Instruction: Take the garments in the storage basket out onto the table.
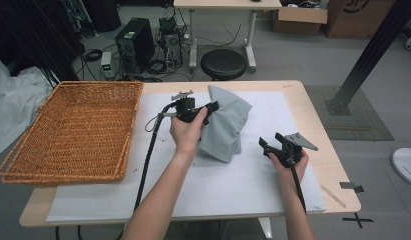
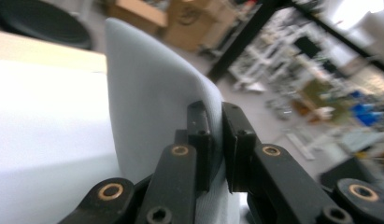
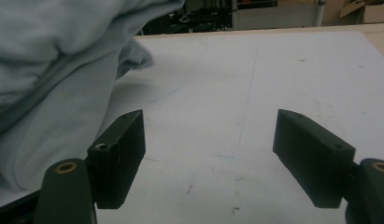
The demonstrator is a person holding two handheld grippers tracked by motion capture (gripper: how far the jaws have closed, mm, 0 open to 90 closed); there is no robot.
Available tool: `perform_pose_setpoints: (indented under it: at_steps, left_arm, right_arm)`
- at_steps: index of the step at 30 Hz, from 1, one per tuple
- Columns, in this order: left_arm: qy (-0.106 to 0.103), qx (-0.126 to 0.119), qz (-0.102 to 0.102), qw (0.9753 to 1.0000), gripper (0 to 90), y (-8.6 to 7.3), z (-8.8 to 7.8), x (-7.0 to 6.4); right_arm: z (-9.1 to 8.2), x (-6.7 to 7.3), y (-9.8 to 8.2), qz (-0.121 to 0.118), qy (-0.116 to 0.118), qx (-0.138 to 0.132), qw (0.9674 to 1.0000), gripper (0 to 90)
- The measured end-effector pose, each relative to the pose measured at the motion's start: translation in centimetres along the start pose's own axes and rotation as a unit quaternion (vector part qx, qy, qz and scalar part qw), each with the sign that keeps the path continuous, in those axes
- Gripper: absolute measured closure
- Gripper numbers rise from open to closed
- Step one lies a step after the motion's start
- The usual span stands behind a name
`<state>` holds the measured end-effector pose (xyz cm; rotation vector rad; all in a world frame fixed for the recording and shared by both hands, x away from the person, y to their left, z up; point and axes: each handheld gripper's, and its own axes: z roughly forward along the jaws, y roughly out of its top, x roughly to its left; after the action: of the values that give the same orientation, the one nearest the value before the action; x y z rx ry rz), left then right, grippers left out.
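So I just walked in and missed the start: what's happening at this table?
A person works with tongs in each hand. The left tongs are shut on a fold of the light grey cloth garment, lifting it off the white table mat. The right tongs wait open beside it. The woven wicker basket sits at the left.

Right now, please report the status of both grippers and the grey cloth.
Left gripper shut on grey cloth, cloth lifted in a peak. Right gripper open, empty, beside the cloth. Wicker basket at left, path unobstructed.
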<state>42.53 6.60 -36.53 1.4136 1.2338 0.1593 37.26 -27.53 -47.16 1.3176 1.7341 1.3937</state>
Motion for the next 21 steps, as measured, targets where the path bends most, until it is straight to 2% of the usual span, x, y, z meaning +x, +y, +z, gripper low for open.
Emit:
perform_pose_setpoints:
  at_steps: [1,2,3,4,6,9,10,11,12,14,17,18,19,20,21]
  left_arm:
    - [0.012,-0.001,-0.003,0.9999,83.2,-0.1,-0.3,1.3]
    - [0.022,0.000,-0.001,0.9998,83.2,-0.2,-0.4,2.1]
    - [0.044,0.007,0.003,0.9990,83.2,-0.3,-0.9,4.0]
    - [0.044,0.007,0.003,0.9990,83.1,-0.3,-0.9,4.0]
    - [0.069,0.017,0.012,0.9974,83.0,-0.3,-1.4,5.5]
    - [0.110,0.029,0.034,0.9930,82.2,-0.6,-2.2,7.4]
    - [0.129,0.034,0.051,0.9897,79.7,-0.9,-2.6,8.4]
    - [0.129,0.034,0.051,0.9897,76.4,-0.9,-2.6,8.4]
    - [0.142,0.037,0.067,0.9869,76.4,-1.2,-2.8,8.9]
    - [0.151,0.040,0.075,0.9849,71.7,-1.5,-3.0,9.2]
    - [0.162,0.017,0.097,0.9819,58.1,-1.8,-3.5,9.1]
    - [0.162,0.011,0.106,0.9810,56.2,-1.7,-3.7,8.9]
    - [0.163,-0.018,0.132,0.9776,53.6,-1.6,-4.3,8.3]
    - [0.163,-0.018,0.132,0.9776,48.5,-1.6,-4.3,8.3]
    - [0.165,-0.033,0.151,0.9742,48.5,-1.5,-4.7,7.8]
  right_arm:
    - [0.0,0.0,0.0,0.000,0.000,0.000,1.0000,25.5]
    - [0.0,0.0,0.0,0.000,0.000,0.002,1.0000,25.5]
    - [0.0,0.0,0.0,0.000,0.000,0.003,1.0000,25.5]
    - [0.0,0.0,0.0,0.000,0.000,0.003,1.0000,25.5]
    - [0.1,0.0,0.0,0.001,0.000,0.004,1.0000,25.6]
    - [0.0,0.0,0.0,-0.001,0.000,0.003,1.0000,25.7]
    - [0.0,0.0,0.0,-0.001,0.000,0.003,1.0000,25.7]
    - [0.0,0.0,0.0,-0.001,0.000,0.003,1.0000,25.7]
    - [0.0,0.0,0.0,-0.001,0.000,0.002,1.0000,25.7]
    - [0.0,0.0,0.0,0.000,0.000,0.003,1.0000,25.8]
    - [0.1,0.0,0.0,0.000,0.000,0.005,1.0000,25.7]
    - [0.1,0.0,0.0,-0.001,0.000,0.005,1.0000,25.7]
    - [0.1,0.0,0.0,-0.001,0.000,0.005,1.0000,25.7]
    - [0.1,0.0,0.0,-0.001,0.000,0.005,1.0000,25.7]
    - [0.1,0.0,0.0,-0.001,0.000,0.005,1.0000,25.7]
